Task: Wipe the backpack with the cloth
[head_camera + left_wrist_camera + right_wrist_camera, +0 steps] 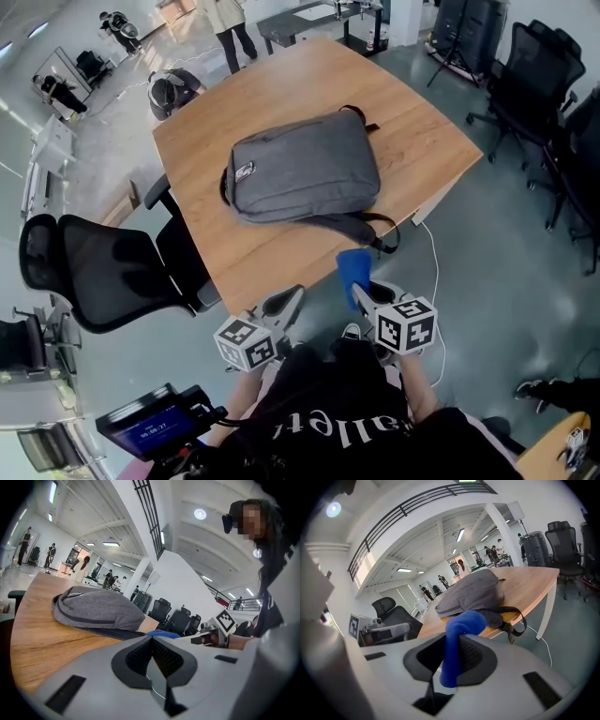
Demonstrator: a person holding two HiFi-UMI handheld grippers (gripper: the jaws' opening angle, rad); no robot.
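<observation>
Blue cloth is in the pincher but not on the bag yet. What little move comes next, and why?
Probably move the right gripper forward and lower the blue cloth onto the backpack. Its jaws are shut on the cloth, which is held at the table edge, not touching the backpack, so no wiping can start. The left gripper is shut and empty.
</observation>
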